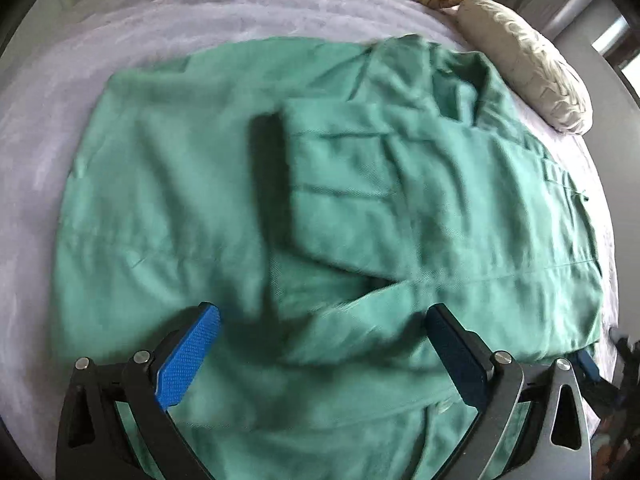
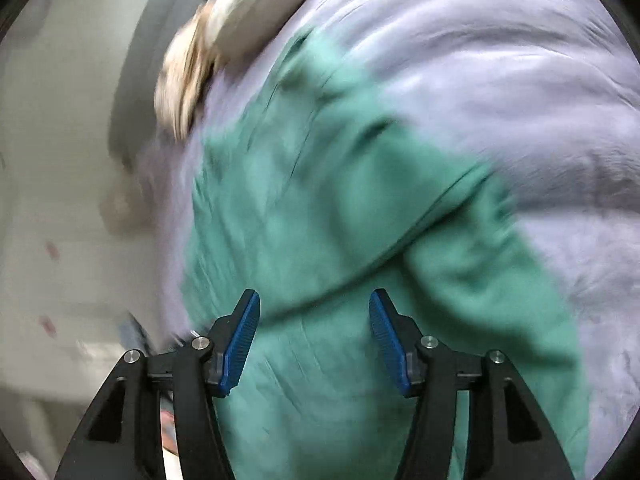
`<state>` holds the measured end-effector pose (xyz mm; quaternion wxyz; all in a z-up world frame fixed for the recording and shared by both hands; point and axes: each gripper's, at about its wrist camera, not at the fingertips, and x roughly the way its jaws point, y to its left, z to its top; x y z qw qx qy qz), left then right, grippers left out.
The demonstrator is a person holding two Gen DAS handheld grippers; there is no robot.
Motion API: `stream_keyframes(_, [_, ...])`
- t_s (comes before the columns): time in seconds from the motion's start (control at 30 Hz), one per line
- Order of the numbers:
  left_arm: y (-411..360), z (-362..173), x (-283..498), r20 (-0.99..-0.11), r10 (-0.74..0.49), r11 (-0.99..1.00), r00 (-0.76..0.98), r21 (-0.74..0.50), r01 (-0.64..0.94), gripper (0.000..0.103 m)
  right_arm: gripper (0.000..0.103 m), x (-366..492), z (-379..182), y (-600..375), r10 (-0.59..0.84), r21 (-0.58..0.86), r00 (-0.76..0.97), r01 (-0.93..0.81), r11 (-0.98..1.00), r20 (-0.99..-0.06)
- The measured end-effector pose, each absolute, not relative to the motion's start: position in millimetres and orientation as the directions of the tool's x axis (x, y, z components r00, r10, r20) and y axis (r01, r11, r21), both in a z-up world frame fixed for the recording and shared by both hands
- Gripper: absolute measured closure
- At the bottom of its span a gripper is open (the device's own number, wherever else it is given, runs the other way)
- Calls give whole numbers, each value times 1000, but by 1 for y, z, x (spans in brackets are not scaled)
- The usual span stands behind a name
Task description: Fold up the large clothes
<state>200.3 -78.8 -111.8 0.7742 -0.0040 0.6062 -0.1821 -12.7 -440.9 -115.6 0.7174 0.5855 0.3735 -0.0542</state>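
Left wrist: one green garment (image 1: 320,208), one pillow (image 1: 524,68); both grippers' jaws apart, empty.

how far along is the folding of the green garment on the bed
Done: the green garment lies spread on the lavender bedspread, with one sleeve already folded across its middle. In hand: nothing; the left gripper and right gripper are both open above the cloth. Left: the rest still lies wide and wrinkled, so further folds remain.

Green garment (image 2: 320,208) on lilac bedspread (image 2: 500,80)
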Motion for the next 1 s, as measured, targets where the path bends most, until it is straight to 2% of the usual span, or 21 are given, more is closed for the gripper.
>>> stream_keyframes(0.07, [-88, -108, 202, -938, -281, 930, 203, -214, 299, 34, 39, -15, -121, -457, 343, 836, 762, 501, 224, -549])
stream_keyframes(0.1, [-93, -107, 202, -946, -249, 935, 208, -178, 306, 40, 39, -13, -125, -462, 334, 850, 782, 497, 178, -527])
stream_keyframes(0.17, [-95, -106, 201, -948, -221, 937, 229, -141, 319, 45, 39, -18, -129, -473, 315, 863, 806, 491, 117, -501])
stream_keyframes(0.27, [-93, -103, 198, -950, -205, 935, 237, -118, 335, 45, 39, -34, -125, -486, 260, 856, 817, 508, 98, -514])
stream_keyframes(0.33, [-95, -93, 194, -950, -159, 936, 268, -58, 348, 45, 39, -47, -134, -490, 251, 861, 828, 507, 44, -501])
stream_keyframes(0.37, [-96, -84, 191, -947, -143, 931, 287, -31, 364, 45, 39, -51, -143, -491, 251, 866, 838, 501, 0, -485])
stream_keyframes(0.4, [-99, -75, 189, -942, -139, 925, 304, -13, 380, 41, 39, -53, -148, -491, 252, 871, 846, 491, -26, -469])
stream_keyframes(0.43, [-101, -68, 189, -938, -141, 919, 316, -6, 393, 32, 41, -61, -153, -498, 254, 875, 852, 483, -41, -459])
stream_keyframes(0.47, [-109, -56, 188, -927, -156, 911, 341, -1, 413, 12, 43, -64, -156, -499, 256, 879, 856, 475, -46, -450])
stream_keyframes(0.5, [-118, -47, 187, -914, -179, 902, 364, -4, 433, 7, 43, -64, -158, -500, 263, 882, 857, 469, -42, -443])
stream_keyframes(0.6, [-163, -26, 188, -895, -261, 845, 362, -30, 534, 7, 48, -64, -159, -502, 280, 889, 856, 458, -17, -435])
stream_keyframes(0.73, [-267, -21, 193, -891, -341, 739, 298, -59, 671, 7, 48, -65, -160, -503, 292, 895, 856, 446, -1, -426])
stream_keyframes(0.87, [-358, -26, 189, -893, -368, 642, 259, -42, 766, 7, 49, -66, -159, -500, 308, 896, 848, 442, 42, -432])
stream_keyframes(1.0, [-425, -43, 194, -913, -336, 585, 232, -9, 811, 7, 48, -69, -162, -499, 323, 908, 854, 417, 45, -408])
